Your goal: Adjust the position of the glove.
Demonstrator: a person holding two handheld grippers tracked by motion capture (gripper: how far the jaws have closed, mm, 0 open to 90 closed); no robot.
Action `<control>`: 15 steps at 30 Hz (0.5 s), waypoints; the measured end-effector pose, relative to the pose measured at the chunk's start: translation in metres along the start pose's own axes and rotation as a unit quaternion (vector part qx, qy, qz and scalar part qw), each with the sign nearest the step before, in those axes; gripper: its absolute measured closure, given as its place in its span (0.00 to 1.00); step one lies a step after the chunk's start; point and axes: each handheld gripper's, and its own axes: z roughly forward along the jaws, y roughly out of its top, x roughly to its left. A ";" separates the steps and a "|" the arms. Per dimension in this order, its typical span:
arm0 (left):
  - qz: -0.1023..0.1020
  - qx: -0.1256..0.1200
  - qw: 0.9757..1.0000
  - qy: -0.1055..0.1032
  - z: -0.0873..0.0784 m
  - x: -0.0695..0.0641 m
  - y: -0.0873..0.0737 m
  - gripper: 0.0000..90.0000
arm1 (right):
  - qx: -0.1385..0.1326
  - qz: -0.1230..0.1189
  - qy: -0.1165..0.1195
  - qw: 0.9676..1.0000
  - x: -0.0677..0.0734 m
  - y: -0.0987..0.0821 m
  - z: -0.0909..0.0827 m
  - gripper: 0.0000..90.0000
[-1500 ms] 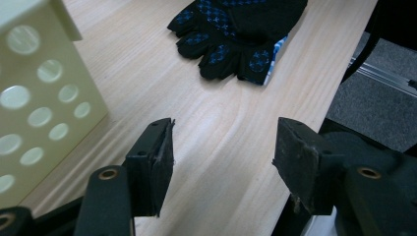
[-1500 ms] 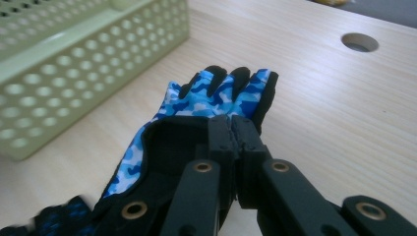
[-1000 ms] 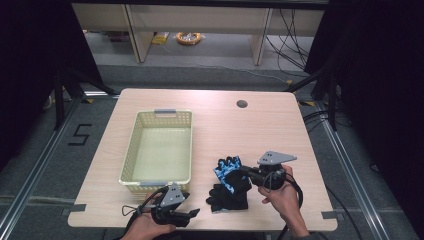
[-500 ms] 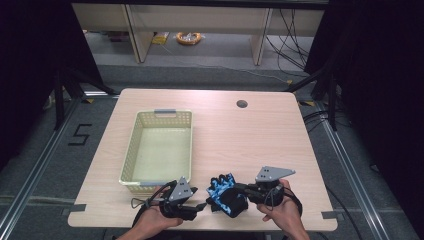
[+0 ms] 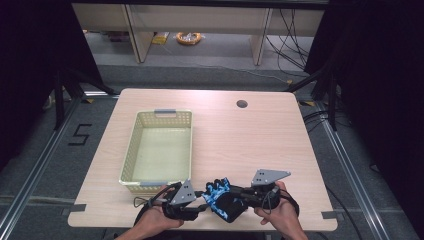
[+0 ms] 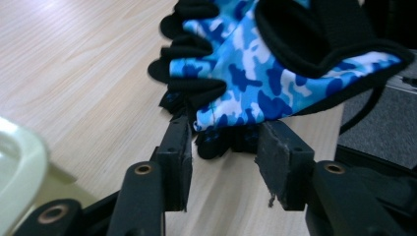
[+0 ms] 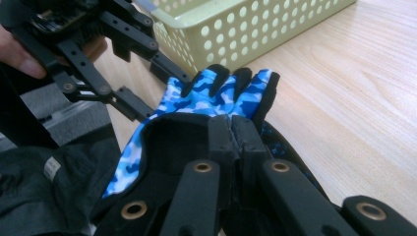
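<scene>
A blue camouflage glove (image 5: 216, 191) with black trim hangs just above the table's near edge, between the two grippers. My right gripper (image 5: 244, 193) is shut on its black cuff (image 7: 172, 135), jaws pressed together on the fabric. Dark dotted fabric (image 7: 282, 142) shows under the glove; I cannot tell if it is a second glove. My left gripper (image 6: 223, 147) reaches in from the left, and its jaws have just been closing. The glove's lower edge (image 6: 231, 115) and dark fingertips lie between its pads (image 6: 179, 147), which stand apart from the cloth.
A pale yellow perforated basket (image 5: 131, 150) stands empty left of centre, its near corner (image 6: 14, 162) close to my left gripper. A round cable hole (image 5: 242, 104) sits at the table's far side. The table's front edge runs just below both hands.
The right gripper has carried the glove left and toward the near edge. The left gripper has come right to meet it, and its jaws stand narrower around the glove's edge.
</scene>
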 end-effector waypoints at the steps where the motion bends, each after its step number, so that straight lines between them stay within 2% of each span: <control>1: 0.009 -0.002 1.000 -0.009 -0.001 -0.001 0.001 0.63 | 0.004 -0.012 -0.002 1.000 -0.003 0.001 0.001 0.98; 3: 0.004 -0.001 1.000 -0.009 -0.001 -0.002 0.001 0.62 | 0.005 -0.019 -0.006 1.000 -0.004 0.000 0.001 0.98; 4: 0.006 0.000 1.000 -0.010 -0.002 -0.002 0.001 0.61 | 0.009 -0.003 0.007 1.000 -0.003 -0.001 0.001 0.98; 6: 0.006 -0.002 1.000 -0.015 -0.001 -0.001 0.000 0.59 | -0.002 -0.012 0.002 1.000 -0.005 -0.002 0.001 0.98; 7: 0.007 -0.009 1.000 -0.003 0.000 -0.003 0.000 0.59 | 0.004 -0.007 0.003 1.000 -0.006 -0.002 0.000 0.98; 8: 0.014 0.004 1.000 -0.008 -0.001 -0.002 0.000 0.59 | 0.006 -0.002 0.006 1.000 -0.006 -0.002 0.000 0.98; 10: 0.019 0.003 1.000 -0.004 -0.001 -0.003 0.001 0.59 | 0.010 -0.002 0.003 1.000 -0.005 -0.002 0.002 0.98; 12: 0.013 0.001 1.000 -0.005 -0.001 -0.004 0.001 0.57 | 0.018 -0.004 0.004 1.000 -0.006 -0.002 0.003 0.98; 13: 0.022 0.002 1.000 -0.011 -0.002 -0.002 0.001 0.57 | 0.018 0.003 0.009 1.000 -0.005 -0.002 0.003 0.98; 14: 0.024 0.004 1.000 -0.006 -0.003 -0.001 0.001 0.57 | 0.018 0.003 0.009 1.000 -0.005 -0.002 0.003 0.98; 15: 0.012 -0.001 1.000 -0.003 -0.004 -0.002 0.001 0.57 | 0.009 -0.002 0.012 1.000 -0.006 -0.001 0.003 0.98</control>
